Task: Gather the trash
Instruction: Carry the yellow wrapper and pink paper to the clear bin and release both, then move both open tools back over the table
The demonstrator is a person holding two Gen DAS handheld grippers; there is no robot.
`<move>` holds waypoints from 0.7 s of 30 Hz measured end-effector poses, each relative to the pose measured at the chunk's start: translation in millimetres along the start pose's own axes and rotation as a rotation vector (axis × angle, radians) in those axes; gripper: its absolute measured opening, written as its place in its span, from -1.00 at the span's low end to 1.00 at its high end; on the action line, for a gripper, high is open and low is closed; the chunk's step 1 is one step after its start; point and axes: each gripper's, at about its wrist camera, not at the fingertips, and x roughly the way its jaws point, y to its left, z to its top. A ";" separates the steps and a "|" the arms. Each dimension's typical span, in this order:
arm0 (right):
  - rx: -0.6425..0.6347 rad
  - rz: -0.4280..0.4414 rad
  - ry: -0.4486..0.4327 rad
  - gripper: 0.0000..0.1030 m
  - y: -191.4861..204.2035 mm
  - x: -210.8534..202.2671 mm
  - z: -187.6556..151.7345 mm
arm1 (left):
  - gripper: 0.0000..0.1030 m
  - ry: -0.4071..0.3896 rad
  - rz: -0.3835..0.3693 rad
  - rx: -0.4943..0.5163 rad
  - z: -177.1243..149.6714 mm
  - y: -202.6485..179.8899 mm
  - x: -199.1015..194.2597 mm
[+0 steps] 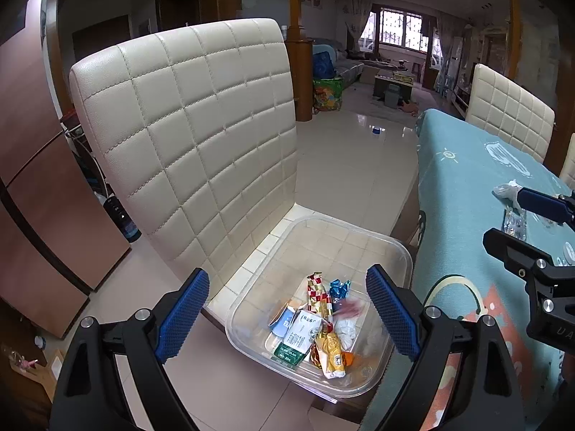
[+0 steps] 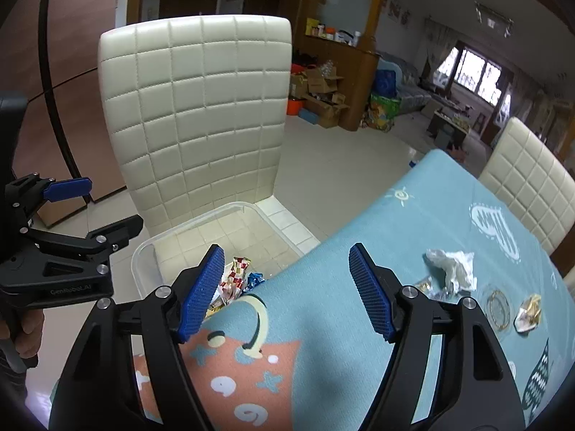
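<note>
Left wrist view: the left tool (image 1: pixel 287 314), jaws wide apart and holding nothing, hovers over a clear plastic tub (image 1: pixel 404 251) on the seat of a cream quilted leather chair (image 1: pixel 187 122). Colourful crumpled wrappers (image 1: pixel 318 327) lie inside the tub.

Right wrist view: the right tool (image 2: pixel 285 292), jaws also apart and holding nothing, is above the table (image 2: pixel 359 222) with its teal patterned cloth. A crumpled white wrapper (image 2: pixel 452 267) and a small gold foil wrapper (image 2: pixel 527 314) lie on the cloth, to the right of the tool.

Clear glossy plastic tub (image 1: pixel 402 251), quilted cream leather-look chair (image 1: pixel 187 125), matt cloth tablecloth (image 2: pixel 323 251), crinkly foil wrappers (image 1: pixel 320 294).
</note>
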 end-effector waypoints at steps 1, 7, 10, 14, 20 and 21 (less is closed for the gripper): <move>0.006 -0.002 0.001 0.39 -2.0 -1.0 -1.0 | 0.69 -0.003 -0.002 0.002 1.2 -1.2 -1.5; 0.045 -0.026 -0.009 0.43 -22.4 -18.6 -13.1 | 0.69 -0.020 -0.046 0.038 7.7 -24.1 -14.0; 0.071 -0.058 -0.013 0.47 -39.0 -30.8 -22.5 | 0.69 -0.032 -0.081 0.078 8.6 -45.5 -23.2; 0.130 -0.074 0.005 0.50 -68.8 -45.3 -39.6 | 0.69 -0.036 -0.126 0.129 10.0 -75.8 -31.8; 0.218 -0.161 0.029 0.50 -125.8 -70.2 -80.1 | 0.69 -0.031 -0.203 0.201 15.1 -128.0 -42.2; 0.244 -0.170 0.034 0.50 -136.9 -73.7 -87.2 | 0.69 -0.029 -0.213 0.214 15.9 -137.6 -43.1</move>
